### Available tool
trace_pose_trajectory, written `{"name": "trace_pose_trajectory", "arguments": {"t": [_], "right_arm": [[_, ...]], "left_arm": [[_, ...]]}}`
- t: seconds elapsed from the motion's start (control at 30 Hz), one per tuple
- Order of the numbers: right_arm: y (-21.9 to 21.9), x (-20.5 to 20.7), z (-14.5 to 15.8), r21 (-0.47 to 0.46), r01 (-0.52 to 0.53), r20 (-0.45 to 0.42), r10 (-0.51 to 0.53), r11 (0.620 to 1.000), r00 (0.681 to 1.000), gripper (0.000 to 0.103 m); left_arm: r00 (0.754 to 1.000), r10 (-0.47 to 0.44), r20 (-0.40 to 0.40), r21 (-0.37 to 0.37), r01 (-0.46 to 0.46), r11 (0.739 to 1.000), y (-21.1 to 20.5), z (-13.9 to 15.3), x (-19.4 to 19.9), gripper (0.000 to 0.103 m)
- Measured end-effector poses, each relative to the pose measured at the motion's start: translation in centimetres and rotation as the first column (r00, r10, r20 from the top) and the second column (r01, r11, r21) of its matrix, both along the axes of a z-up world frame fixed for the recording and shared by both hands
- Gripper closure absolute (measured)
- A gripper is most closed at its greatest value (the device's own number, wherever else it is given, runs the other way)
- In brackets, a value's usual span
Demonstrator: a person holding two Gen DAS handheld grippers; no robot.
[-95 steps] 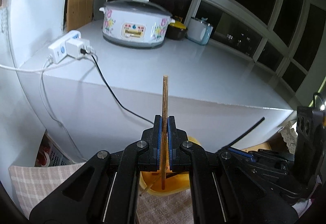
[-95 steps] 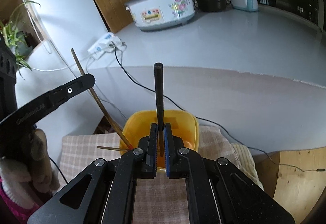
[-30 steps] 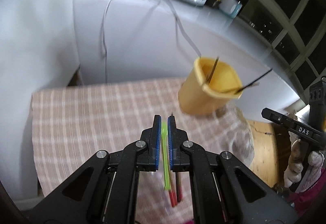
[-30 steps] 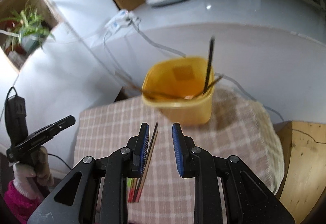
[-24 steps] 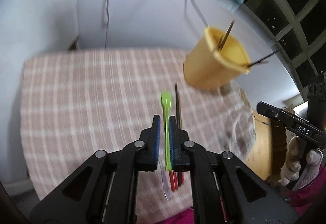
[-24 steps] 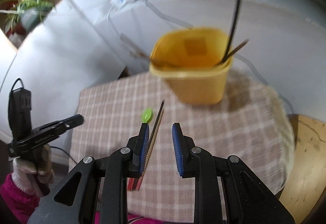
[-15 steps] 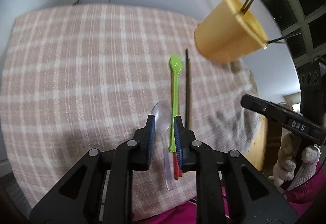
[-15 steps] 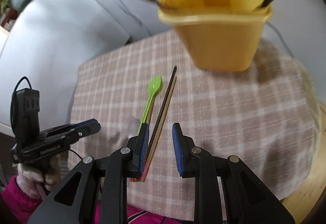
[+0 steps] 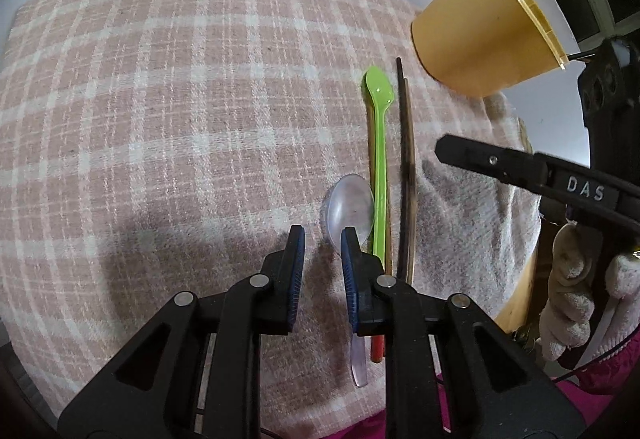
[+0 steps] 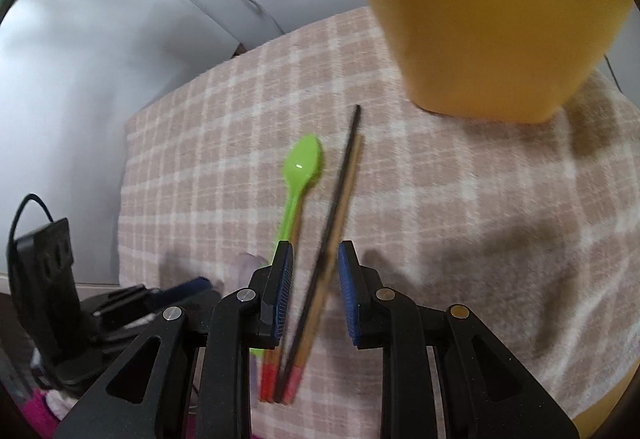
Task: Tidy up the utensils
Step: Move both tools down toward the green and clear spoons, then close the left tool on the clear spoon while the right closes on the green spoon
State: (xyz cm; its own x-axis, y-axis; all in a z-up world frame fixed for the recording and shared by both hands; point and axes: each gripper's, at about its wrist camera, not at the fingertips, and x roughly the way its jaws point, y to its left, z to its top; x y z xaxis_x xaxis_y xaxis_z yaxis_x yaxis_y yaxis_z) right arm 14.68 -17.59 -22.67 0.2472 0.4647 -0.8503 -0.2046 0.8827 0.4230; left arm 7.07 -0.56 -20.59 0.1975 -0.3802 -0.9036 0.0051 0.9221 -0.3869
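A green spoon (image 9: 379, 143), a clear plastic spoon (image 9: 349, 208) and chopsticks (image 9: 407, 167) lie side by side on the pink checked cloth (image 9: 160, 111). My left gripper (image 9: 322, 239) is open and empty, low over the cloth just left of the clear spoon's bowl. My right gripper (image 10: 314, 255) is open, its jaws on either side of the dark and wooden chopsticks (image 10: 336, 215), with the green spoon (image 10: 298, 179) to its left. A yellow cup (image 9: 484, 27) stands behind the utensils with sticks in it; in the right wrist view the yellow cup (image 10: 480, 19) is close.
The other handheld gripper (image 9: 520, 171) and a gloved hand (image 9: 576, 279) are on the right in the left wrist view. A white cabinet wall (image 10: 100, 19) with a cable rises behind the cloth. The cloth's edge drops off at right (image 9: 516, 175).
Both grippers have dropped from the yellow cup, where each left a stick, down to the utensils on the cloth. The left gripper has opened wider; the right now straddles the chopsticks.
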Motion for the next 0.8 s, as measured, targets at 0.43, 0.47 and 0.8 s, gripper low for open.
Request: {"name": "trace_pose_trajectory", "arguments": {"t": [0.43,0.47,0.8], "right_arm": [[3.4,2.5,-1.4,-0.024,-0.004,-0.046,0.003,1.0,0.999,0.081],[3.6,2.6,-1.6,-0.03,-0.003,-0.048,0.002,1.0,0.999,0.081],[4.8,3.7,-3.4,-0.043,0.023,-0.086,-0.027,0.999,0.996,0.081]], "left_arm": [[1.0,-0.018,-0.004,-0.004,0.018,1.0,-2.4,-2.0,1.8,0.072],[1.0,-0.015,0.0,-0.011,0.015,1.0,-2.6,-2.1,1.9,0.072],[0.999,-0.021,0.028,-0.012,0.022,1.0,-4.6,-3.3,2.8,0.096]]}}
